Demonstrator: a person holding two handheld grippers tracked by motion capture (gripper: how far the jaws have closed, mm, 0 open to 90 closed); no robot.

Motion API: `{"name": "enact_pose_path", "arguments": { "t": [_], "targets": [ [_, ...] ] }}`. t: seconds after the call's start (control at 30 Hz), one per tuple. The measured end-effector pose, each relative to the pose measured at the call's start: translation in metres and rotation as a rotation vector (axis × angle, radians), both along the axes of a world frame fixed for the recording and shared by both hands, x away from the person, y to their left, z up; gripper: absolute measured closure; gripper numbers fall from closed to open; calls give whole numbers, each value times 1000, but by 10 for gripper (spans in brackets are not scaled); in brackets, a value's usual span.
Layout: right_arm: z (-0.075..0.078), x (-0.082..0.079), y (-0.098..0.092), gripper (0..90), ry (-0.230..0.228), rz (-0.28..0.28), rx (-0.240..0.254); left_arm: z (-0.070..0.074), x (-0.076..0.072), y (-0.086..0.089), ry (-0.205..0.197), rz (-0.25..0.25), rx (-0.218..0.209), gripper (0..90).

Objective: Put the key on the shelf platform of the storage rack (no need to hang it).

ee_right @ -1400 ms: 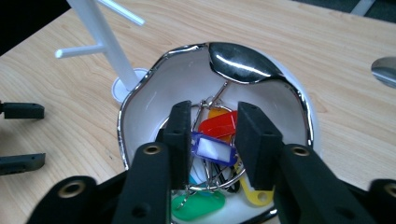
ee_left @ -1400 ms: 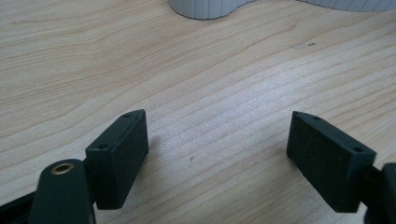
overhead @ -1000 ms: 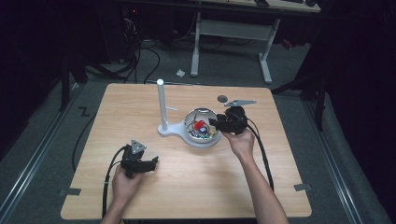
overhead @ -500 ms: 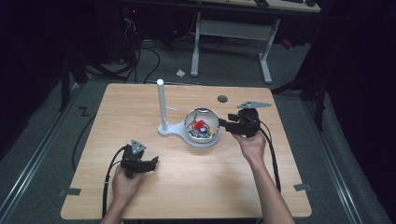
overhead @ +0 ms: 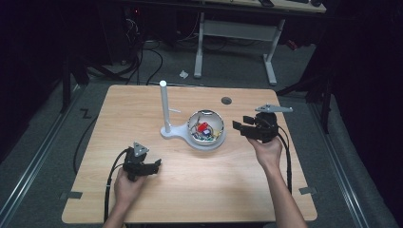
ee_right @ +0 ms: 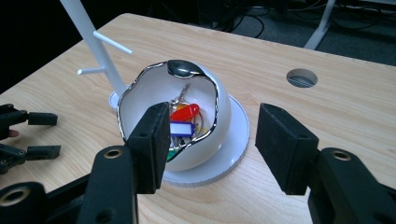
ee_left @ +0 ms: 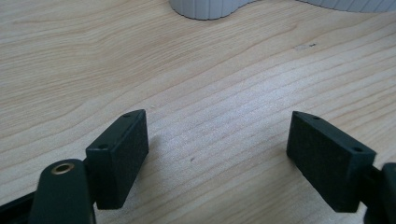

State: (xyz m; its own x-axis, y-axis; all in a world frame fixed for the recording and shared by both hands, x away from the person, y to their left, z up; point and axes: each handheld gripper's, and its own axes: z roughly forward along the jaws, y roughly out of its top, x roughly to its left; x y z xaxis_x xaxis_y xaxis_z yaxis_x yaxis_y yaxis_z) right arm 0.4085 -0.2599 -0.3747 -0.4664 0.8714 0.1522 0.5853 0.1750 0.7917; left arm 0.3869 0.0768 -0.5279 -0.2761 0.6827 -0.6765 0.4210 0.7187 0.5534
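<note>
Two sets of jaws stand spread, empty; right gripper [overhead: 243, 127] just widened beside the bowl [ee_right: 219, 109]; its light, jingly keys [ee_right: 184, 122] look easiest pinched by a tag.

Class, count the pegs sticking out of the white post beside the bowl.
2: an upper peg and a lower peg on the post; more may be hidden behind it.
</note>
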Motion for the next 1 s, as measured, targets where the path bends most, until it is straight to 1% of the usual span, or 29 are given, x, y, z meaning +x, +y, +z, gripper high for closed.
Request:
{"name": "enact_pose_path", "arguments": {
  "t": [0.1, 0.13, 0.2, 0.27, 0.33, 0.37, 0.43, 0.53, 0.63, 0.67, 0.7, 0.73, 0.8, 0.9, 1.0],
  "targets": [
    [1, -6, -3, 451, -4, -4, 0, 0, 0, 0, 0, 0, 0, 211],
    [1, -11, -7, 453, -18, -11, 8, 0, 0, 0, 1, 1, -1, 211],
    [1, -13, -10, 456, -17, -20, 13, 0, 0, 0, 1, 1, -1, 211],
    [0, -17, -16, 451, -8, -34, 16, 0, 0, 0, 1, 1, -1, 211],
    [2, -20, -22, 452, 2, -43, 5, 0, 0, 0, 1, 1, -1, 211],
    [5, -26, -25, 454, 3, -52, -1, 0, 0, 0, 1, 0, -1, 211],
    [6, -28, -27, 454, -4, -52, -2, 0, 0, 0, 1, 1, -1, 211],
    [11, -40, -32, 456, -21, -63, -6, 0, 0, 0, 1, 1, -2, 211],
    [12, -43, -35, 462, -30, -64, -8, 0, 0, 0, 1, 2, -1, 211],
    [12, -45, -36, 464, -34, -64, -5, 0, 0, 0, 0, 1, -1, 211],
    [11, -48, -39, 463, -26, -68, -10, 0, 0, 0, 1, 1, -1, 211],
    [11, -48, -39, 463, -26, -68, -10, 0, 0, 0, 1, 1, -1, 211],
    [9, -55, -44, 464, -19, -82, -4, 0, 0, 0, 1, 2, -2, 211],
    [7, -59, -46, 464, -24, -85, -3, 0, 0, 0, 1, 1, -1, 211],
    [5, -66, -51, 464, -29, -88, 1, 0, 0, 0, 1, 2, -2, 211]
  ]
}}
